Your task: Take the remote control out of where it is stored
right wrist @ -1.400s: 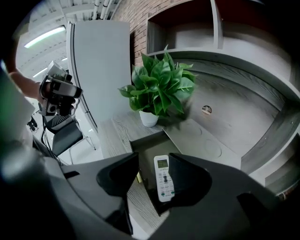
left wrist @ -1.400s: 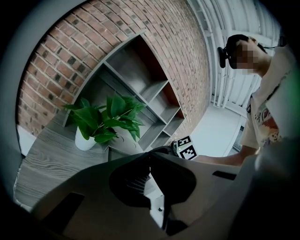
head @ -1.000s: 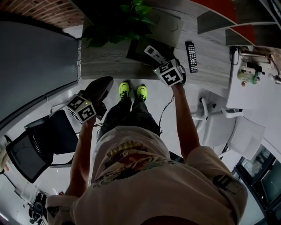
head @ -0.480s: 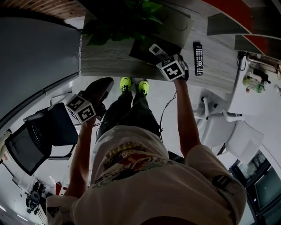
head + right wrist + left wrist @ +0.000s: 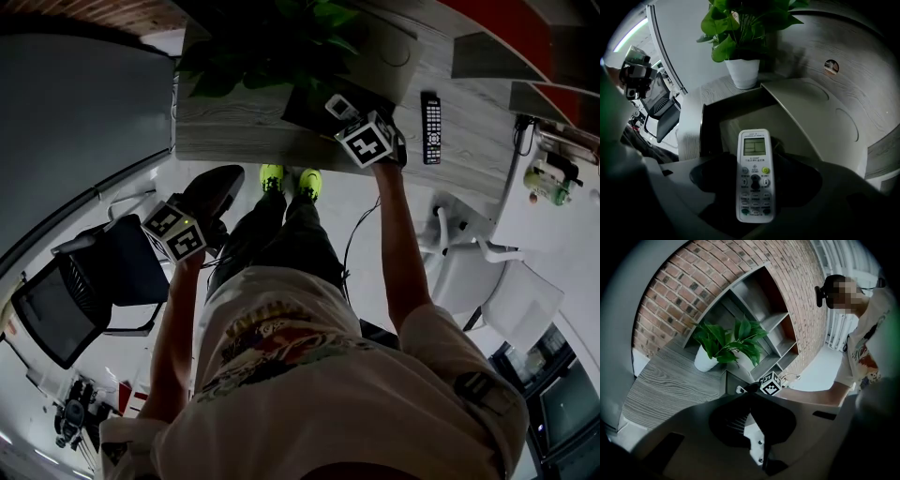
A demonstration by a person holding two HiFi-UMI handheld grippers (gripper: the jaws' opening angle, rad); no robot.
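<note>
Remote control (image 5: 755, 174) | pinched in right claw (image 5: 754, 186) | above box (image 5: 733, 99) front edge | left claw (image 5: 757, 425) closed, empty

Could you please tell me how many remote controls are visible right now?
2. A white remote is clamped in the right gripper above the open box; a black remote lies on the desk to its right. Others may be hidden in the box.
</note>
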